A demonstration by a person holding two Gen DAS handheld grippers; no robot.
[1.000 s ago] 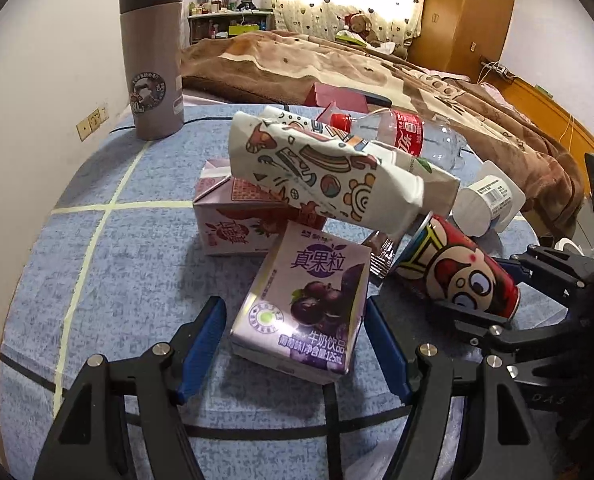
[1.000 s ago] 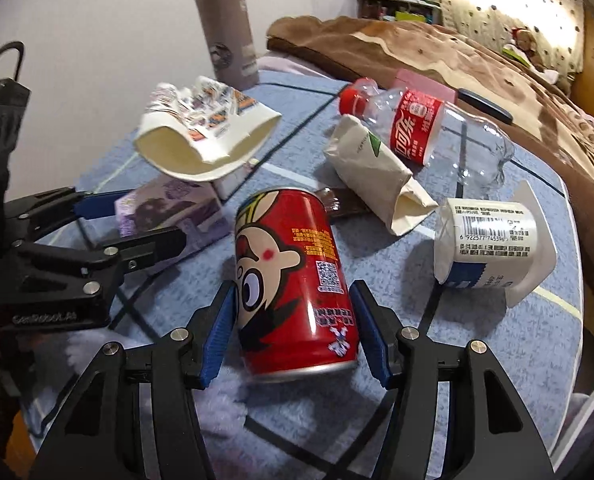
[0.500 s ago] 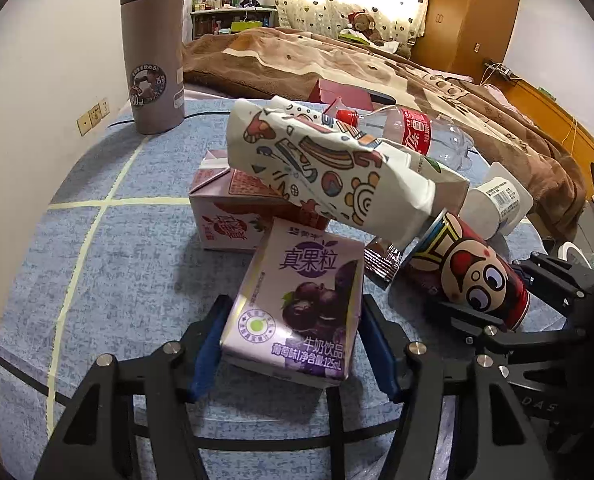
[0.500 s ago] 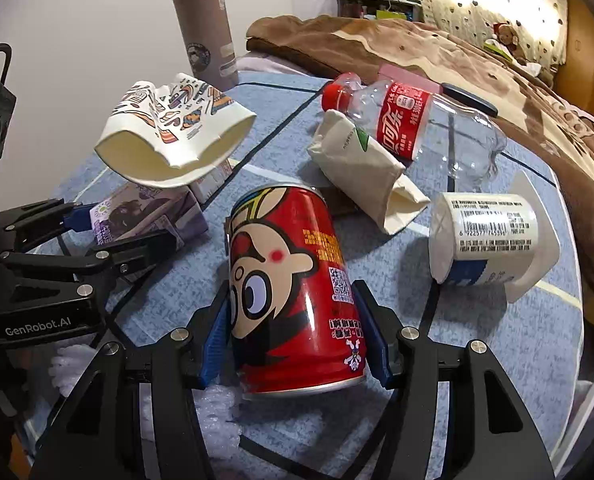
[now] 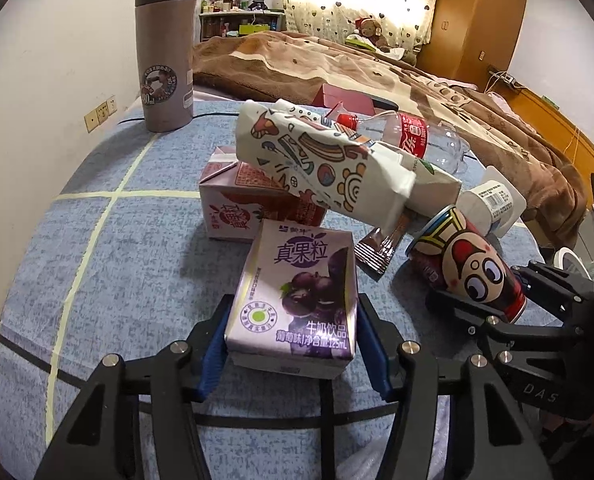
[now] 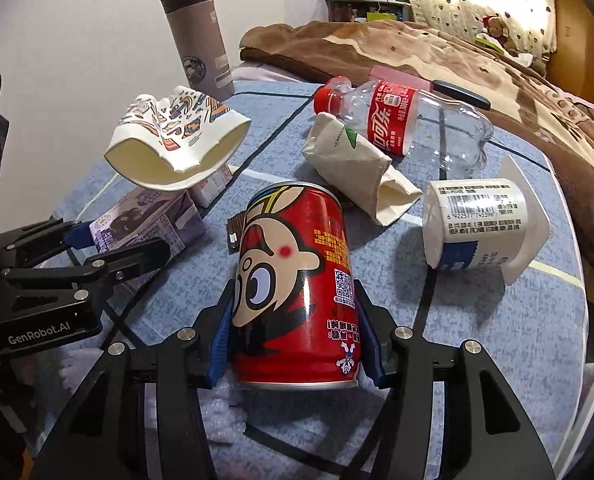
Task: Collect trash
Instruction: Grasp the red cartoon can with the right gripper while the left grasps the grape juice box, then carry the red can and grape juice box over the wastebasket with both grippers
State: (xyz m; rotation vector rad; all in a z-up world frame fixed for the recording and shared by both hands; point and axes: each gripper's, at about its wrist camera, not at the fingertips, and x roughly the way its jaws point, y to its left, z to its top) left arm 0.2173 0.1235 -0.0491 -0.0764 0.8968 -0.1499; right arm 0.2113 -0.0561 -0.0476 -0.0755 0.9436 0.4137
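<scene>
My left gripper (image 5: pixel 293 344) is shut on a purple grape milk carton (image 5: pixel 297 292), lifted and tilted a little off the blue table (image 5: pixel 97 264). The carton also shows in the right wrist view (image 6: pixel 145 224). My right gripper (image 6: pixel 295 340) is shut on a red cartoon can (image 6: pixel 295 300), which also shows in the left wrist view (image 5: pixel 465 264). A crushed patterned paper cup (image 5: pixel 321 168) leans on a pink carton (image 5: pixel 241 208).
On the table lie a Coca-Cola bottle (image 6: pixel 409 120), a crumpled white paper cup (image 6: pixel 357 160), a white yogurt tub (image 6: pixel 481 228) and a brown foil wrapper (image 5: pixel 381 248). A tall brown thermos (image 5: pixel 165 48) stands at the far left. A bed with a brown blanket (image 5: pixel 377 64) lies behind.
Both grippers have closed on their items, the left on the purple carton and the right on the red can. Both items now sit closer between the fingers and slightly raised.
</scene>
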